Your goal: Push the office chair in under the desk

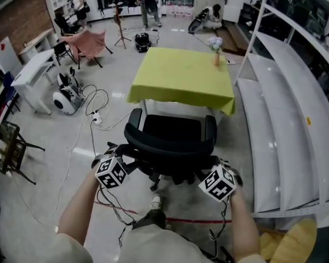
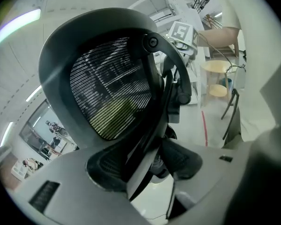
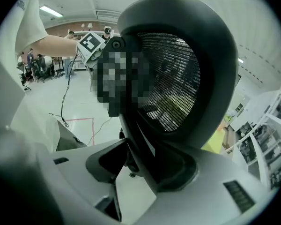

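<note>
the office chair (image 1: 171, 133) stands on the floor (image 1: 82, 147) just before the green-covered tabletop (image 1: 181, 75), its seat (image 1: 172, 126) not yet under it. the left hand-held gripper (image 2: 141, 165) and the right hand-held gripper (image 3: 140, 170) both stand wide open, each with an edge of the backrest (image 1: 170, 148) between its jaws.

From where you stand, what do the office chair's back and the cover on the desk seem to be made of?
The office chair's back is a dark woven mesh: light and the room show through between its threads. It sits in a smooth, matte frame, probably moulded plastic. The desk cover looks like yellow-green cloth: it is matte, and its edges hang softly over the sides.
</note>
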`<state>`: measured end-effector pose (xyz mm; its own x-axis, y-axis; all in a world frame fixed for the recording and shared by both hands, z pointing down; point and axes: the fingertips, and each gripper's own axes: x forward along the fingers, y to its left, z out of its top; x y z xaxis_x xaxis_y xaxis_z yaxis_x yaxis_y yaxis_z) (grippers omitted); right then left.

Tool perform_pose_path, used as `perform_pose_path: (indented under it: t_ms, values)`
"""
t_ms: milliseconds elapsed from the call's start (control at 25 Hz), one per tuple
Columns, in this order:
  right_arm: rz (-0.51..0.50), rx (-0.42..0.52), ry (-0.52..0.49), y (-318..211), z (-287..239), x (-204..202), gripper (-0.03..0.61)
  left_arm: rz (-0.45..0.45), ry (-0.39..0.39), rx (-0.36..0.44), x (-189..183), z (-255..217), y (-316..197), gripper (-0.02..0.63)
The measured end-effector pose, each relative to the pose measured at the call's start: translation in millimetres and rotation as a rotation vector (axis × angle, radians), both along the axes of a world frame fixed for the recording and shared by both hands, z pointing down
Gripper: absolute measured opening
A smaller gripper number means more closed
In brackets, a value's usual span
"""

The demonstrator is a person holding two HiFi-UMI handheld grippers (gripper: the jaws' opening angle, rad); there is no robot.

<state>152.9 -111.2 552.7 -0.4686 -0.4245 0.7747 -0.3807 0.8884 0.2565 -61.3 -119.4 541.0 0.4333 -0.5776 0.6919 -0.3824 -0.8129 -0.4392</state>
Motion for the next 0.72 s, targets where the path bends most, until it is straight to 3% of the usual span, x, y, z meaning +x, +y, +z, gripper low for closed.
perform_pose_path:
  t_ms: [720]
  values:
    - [0.043, 0.036, -0.012, -124.5, 2.1, 13.3, 0.201, 0.004, 0.011, 0.046, 14.6, 1.1, -128.5, 0.246]
